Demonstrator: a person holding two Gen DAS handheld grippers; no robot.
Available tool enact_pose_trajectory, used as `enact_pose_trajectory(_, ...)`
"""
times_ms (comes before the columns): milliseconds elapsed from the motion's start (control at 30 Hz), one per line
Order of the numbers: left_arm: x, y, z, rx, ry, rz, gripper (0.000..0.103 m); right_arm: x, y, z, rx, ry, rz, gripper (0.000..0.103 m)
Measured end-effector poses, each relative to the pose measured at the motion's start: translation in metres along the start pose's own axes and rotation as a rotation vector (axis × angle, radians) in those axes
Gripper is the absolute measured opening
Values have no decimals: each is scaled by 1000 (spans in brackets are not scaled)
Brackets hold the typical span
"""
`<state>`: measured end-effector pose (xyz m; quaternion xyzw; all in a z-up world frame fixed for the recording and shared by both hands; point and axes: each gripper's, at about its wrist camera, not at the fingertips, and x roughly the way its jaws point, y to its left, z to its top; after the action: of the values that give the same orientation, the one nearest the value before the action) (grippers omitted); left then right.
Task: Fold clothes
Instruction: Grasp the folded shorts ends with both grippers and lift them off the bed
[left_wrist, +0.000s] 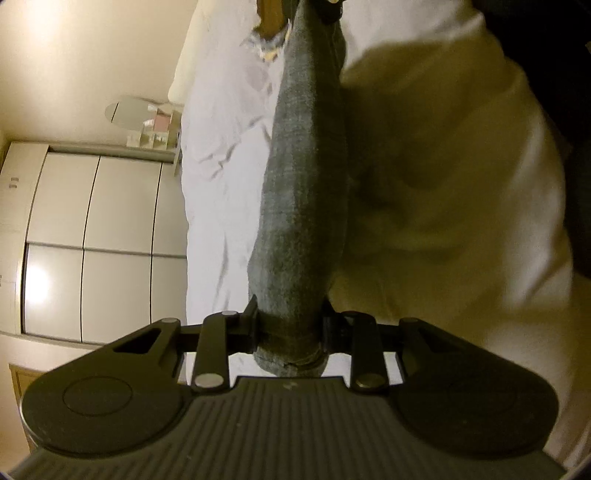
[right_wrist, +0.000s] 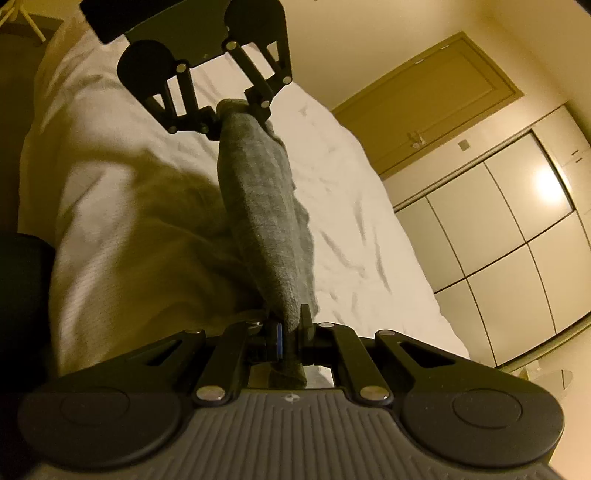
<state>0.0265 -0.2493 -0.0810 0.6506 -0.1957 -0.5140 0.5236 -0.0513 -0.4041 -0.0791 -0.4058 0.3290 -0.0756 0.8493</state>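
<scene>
A home bedroom: a bed with a rumpled white quilt (right_wrist: 351, 206), a glossy white panelled wardrobe (right_wrist: 517, 229), a plain beige door (right_wrist: 436, 99), and a small oval mirror above boxes of toiletries (left_wrist: 127, 114).

Right gripper (right_wrist: 290, 325) at the bottom of the frame is pinching one end of a grey sock (right_wrist: 262, 206). The sock stretches up the middle to the left gripper (right_wrist: 236, 110), clamped on its other end, above a white bed (right_wrist: 354, 221).
</scene>
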Motion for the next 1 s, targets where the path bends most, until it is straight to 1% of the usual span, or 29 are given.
enact_pose_trajectory(167,-15,24,37,-1,-62,-27,25,-49,-21,-12,70,27,1,3)
enact_pose_trajectory(333,-20,45,81,11,-110,-34,25,-100,-42,-33,113,51,-24,3)
enact_pose_trajectory(467,-26,46,112,23,-115,-33,25,-128,-54,-50,136,50,-35,3)
enact_pose_trajectory(600,-33,43,138,22,-106,-62,25,-143,-63,-78,169,35,-39,3)
enact_pose_trajectory(633,-32,43,145,19,-104,-70,25,-146,-60,-86,180,33,-39,3)
enact_pose_trajectory(800,-41,37,181,21,-99,-91,25,-165,-67,-118,210,21,-29,3)
enact_pose_trajectory(900,-39,40,204,39,-124,-101,25,-180,-72,-137,221,21,-35,3)
enact_pose_trajectory(1000,-35,46,230,60,-171,-95,25,-194,-78,-153,234,40,-59,3)
